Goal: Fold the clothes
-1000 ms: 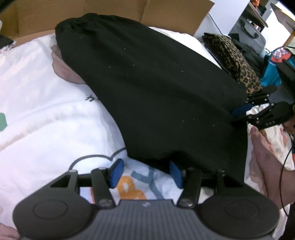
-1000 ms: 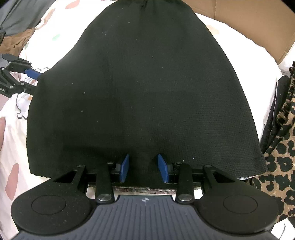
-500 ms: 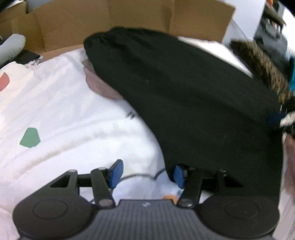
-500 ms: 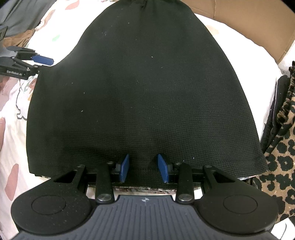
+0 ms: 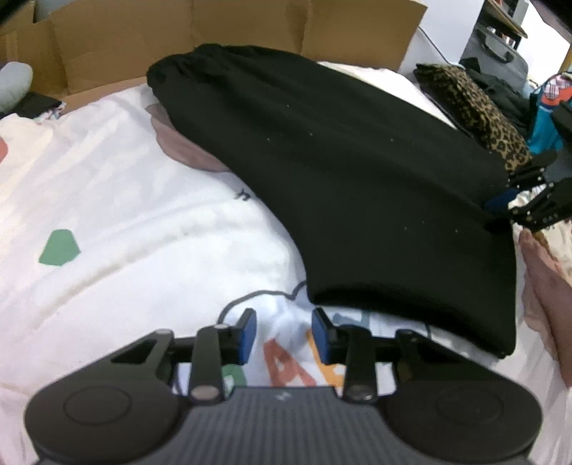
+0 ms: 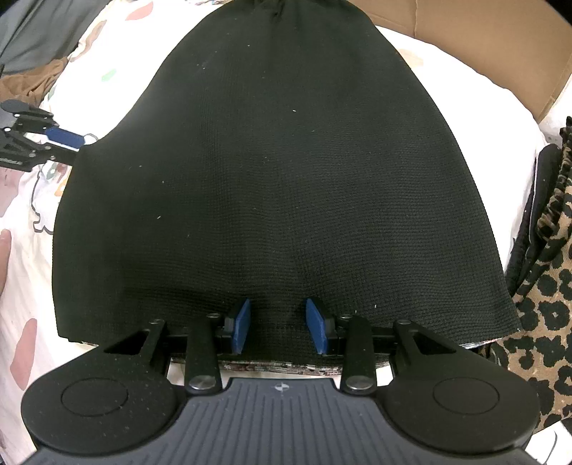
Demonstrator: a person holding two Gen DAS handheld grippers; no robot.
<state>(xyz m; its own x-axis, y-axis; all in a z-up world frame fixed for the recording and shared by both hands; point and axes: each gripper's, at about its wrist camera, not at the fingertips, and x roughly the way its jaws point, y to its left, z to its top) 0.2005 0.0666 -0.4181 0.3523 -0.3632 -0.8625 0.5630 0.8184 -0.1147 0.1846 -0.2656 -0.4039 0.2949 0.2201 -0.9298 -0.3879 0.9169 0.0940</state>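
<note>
In the left view, I am holding the left gripper [image 5: 282,331] low over the sheet [image 5: 107,214], jaws spread and empty, just beside the near corner of the black garment [image 5: 357,179]. In the right view, the right gripper [image 6: 278,329] is hovering at the hem, jaws spread around the cloth without pinching. For a neat fold, both grippers should take the edge evenly.

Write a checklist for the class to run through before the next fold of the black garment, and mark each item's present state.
1. Black garment lies flat on the bedsheet: ok.
2. Right gripper open over the near hem: ok.
3. Left gripper open, off the cloth beside its corner: ok.
4. Leopard-print cloth apart from the garment: cannot tell.
5. Far, gathered end free of the cardboard: cannot tell.
</note>
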